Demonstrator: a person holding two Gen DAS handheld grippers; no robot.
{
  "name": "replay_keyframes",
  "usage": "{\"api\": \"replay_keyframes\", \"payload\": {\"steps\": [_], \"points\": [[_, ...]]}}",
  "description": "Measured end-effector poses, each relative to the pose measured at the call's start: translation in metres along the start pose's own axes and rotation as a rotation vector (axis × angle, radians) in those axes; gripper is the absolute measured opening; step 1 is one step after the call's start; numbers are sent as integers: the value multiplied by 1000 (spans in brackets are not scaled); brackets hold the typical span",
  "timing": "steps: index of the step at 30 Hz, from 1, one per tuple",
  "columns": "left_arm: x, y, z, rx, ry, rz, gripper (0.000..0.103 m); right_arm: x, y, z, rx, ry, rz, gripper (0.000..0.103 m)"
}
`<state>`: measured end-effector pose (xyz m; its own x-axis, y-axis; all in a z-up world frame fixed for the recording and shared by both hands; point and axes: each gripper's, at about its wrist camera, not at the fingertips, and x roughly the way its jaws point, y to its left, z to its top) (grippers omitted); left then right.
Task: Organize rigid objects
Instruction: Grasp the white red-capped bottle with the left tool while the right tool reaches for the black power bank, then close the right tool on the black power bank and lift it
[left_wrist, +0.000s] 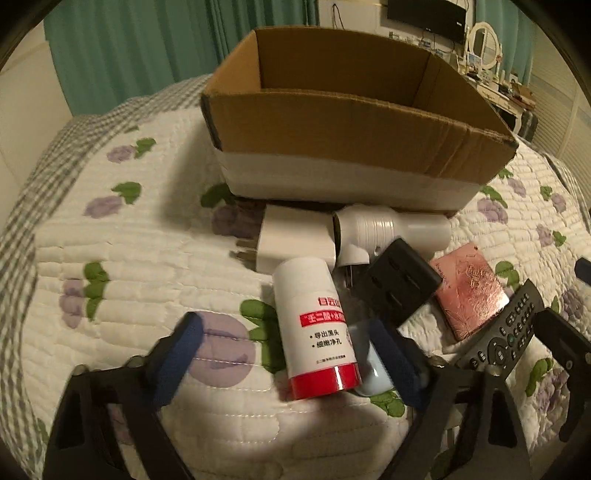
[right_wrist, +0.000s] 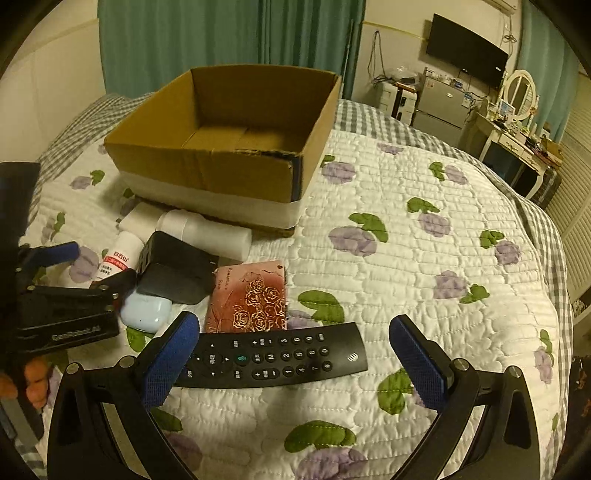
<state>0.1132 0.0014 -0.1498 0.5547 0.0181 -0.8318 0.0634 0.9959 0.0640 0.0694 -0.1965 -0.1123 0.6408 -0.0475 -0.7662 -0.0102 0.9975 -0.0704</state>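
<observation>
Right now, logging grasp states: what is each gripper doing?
Left gripper: open, straddling the white bottle.
Right gripper: open, over the remote.

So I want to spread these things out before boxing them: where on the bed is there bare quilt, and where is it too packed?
Bare quilt lies right of the cardboard box and beyond the remote control, out to the bed's gingham edge. More lies left of the white bottle. The box floor looks empty too. It is crowded in front of the box: plug adapters, black charger, earbud case and pink case touch or overlap.
</observation>
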Motion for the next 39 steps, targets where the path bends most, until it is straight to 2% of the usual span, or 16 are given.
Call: {"api": "replay_keyframes", "payload": {"steps": [1, 2, 4, 7, 11, 15, 19, 24, 29, 31, 34, 39], "points": [[2, 0, 0, 0, 8, -12, 64, 1, 2, 1, -7, 1, -2, 103], [3, 1, -1, -3, 13, -41, 58, 3, 4, 2, -15, 1, -5, 103], [3, 2, -1, -2, 25, -96, 39, 4, 9, 4, -29, -1, -10, 103], [-4, 3, -2, 10, 18, -106, 38, 3, 19, 7, -60, -14, -9, 103], [-26, 20, -3, -29, -21, -128, 37, 3, 36, 11, -102, -26, 1, 103], [-44, 34, 4, -47, -48, -105, 37, 7, 56, 16, -138, -25, 24, 102], [-37, 59, 9, -77, -50, -88, 37, 18, 80, 25, -174, -28, 46, 98], [-33, 64, 7, -88, -47, -99, 37, 44, 109, 27, -245, 15, 41, 84], [-32, 67, 6, -88, -47, -114, 36, 65, 117, 26, -278, 46, 20, 71], [-31, 69, 5, -90, -45, -117, 37, 69, 117, 27, -280, 33, 12, 70], [-33, 70, 5, -82, -46, -118, 37, 71, 118, 29, -277, 25, 34, 53], [-42, 69, 4, -74, -53, -125, 37, 60, 117, 34, -259, -4, 30, 44]]}}
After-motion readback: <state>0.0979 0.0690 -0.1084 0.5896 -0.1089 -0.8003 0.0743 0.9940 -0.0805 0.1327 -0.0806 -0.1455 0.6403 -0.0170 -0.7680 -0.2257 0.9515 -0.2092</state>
